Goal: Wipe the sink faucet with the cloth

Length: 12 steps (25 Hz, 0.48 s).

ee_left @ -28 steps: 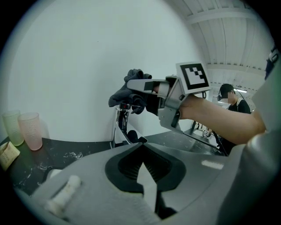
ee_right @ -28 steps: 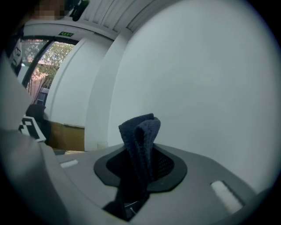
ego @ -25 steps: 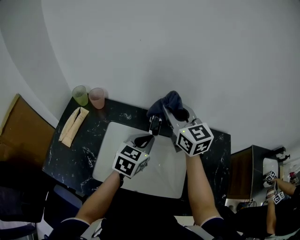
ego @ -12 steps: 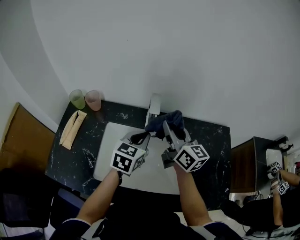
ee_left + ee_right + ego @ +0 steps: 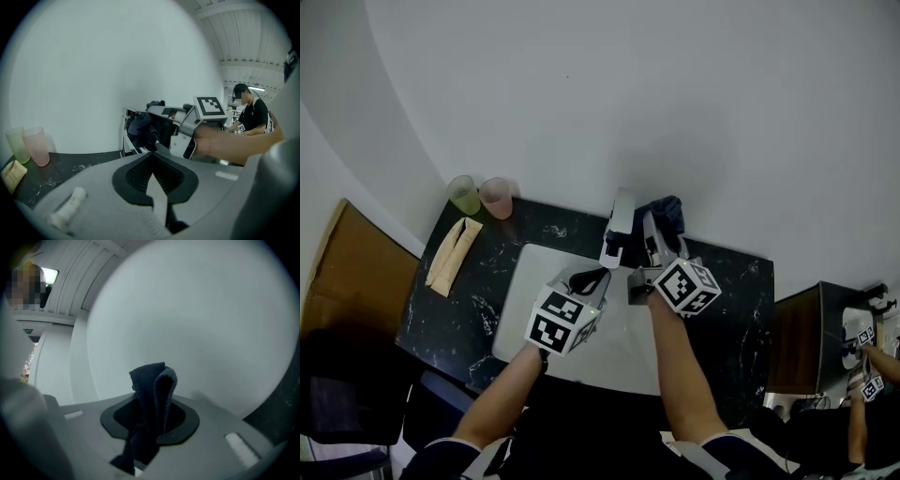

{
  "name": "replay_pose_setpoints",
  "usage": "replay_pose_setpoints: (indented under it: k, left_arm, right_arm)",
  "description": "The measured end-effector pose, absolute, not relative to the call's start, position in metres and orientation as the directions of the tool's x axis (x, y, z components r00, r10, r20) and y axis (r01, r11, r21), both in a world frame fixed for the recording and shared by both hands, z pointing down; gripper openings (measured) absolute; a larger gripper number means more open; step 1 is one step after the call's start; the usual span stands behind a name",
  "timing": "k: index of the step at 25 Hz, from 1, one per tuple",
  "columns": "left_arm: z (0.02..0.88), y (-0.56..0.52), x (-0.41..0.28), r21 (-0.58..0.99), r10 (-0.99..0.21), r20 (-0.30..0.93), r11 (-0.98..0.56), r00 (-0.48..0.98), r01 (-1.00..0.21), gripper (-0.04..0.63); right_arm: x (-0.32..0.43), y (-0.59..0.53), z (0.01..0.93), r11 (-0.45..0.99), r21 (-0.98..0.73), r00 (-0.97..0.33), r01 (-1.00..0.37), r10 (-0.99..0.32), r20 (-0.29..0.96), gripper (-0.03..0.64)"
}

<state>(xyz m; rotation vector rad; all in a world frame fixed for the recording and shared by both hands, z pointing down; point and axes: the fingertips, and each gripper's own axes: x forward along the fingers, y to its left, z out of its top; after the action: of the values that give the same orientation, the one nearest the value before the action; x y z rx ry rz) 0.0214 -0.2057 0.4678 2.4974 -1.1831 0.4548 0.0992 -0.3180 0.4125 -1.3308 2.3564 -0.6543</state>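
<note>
Far left on the dark marbled desk (image 5: 455, 319), a flat tan folded piece (image 5: 452, 255) lies lengthwise toward the wall. Behind it a green cup (image 5: 465, 194) and a pink cup (image 5: 496, 197) stand upright, touching, right at the back edge; their contents can't be read. Moving across, the white sink (image 5: 530, 281) sits set into the desk. The left gripper (image 5: 591, 279) hangs above the basin, jaws together with nothing between them. Now the faucet (image 5: 620, 217): its long axis runs from the wall out over the basin, spout end toward the person, with the wall tight behind it. Just to its right is the right gripper (image 5: 654, 225), jaws clamped on the dark blue cloth (image 5: 152, 394). The cloth is folded and stands up out of the jaws, pointing at the wall, bunched near the faucet's base. Contact with the faucet can't be told. Beyond that, bare desk runs to the right edge.
</note>
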Motion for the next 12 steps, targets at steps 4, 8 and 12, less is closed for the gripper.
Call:
replay_pose_setpoints:
  k: [4,8,12]
  left_arm:
    - [0.468,-0.206,0.022,0.163,-0.674,0.425,-0.6,0.604,-0.783,0.002]
    - [0.468,-0.206,0.021,0.156,-0.672,0.43,-0.603,0.604,-0.782,0.002]
    - [0.469,-0.206,0.02,0.146,-0.671,0.438,-0.604,0.599,-0.783,0.002]
  right_arm:
    - [0.092,-0.312,0.416,0.466,-0.548,-0.526,-0.695,-0.849,-0.055,0.098]
    - [0.085,-0.284,0.428,0.488,-0.55,-0.574,-0.678,-0.819,-0.019,0.098]
    - [0.08,-0.249,0.432,0.516,-0.544,-0.615,-0.662,-0.788,0.001,0.097]
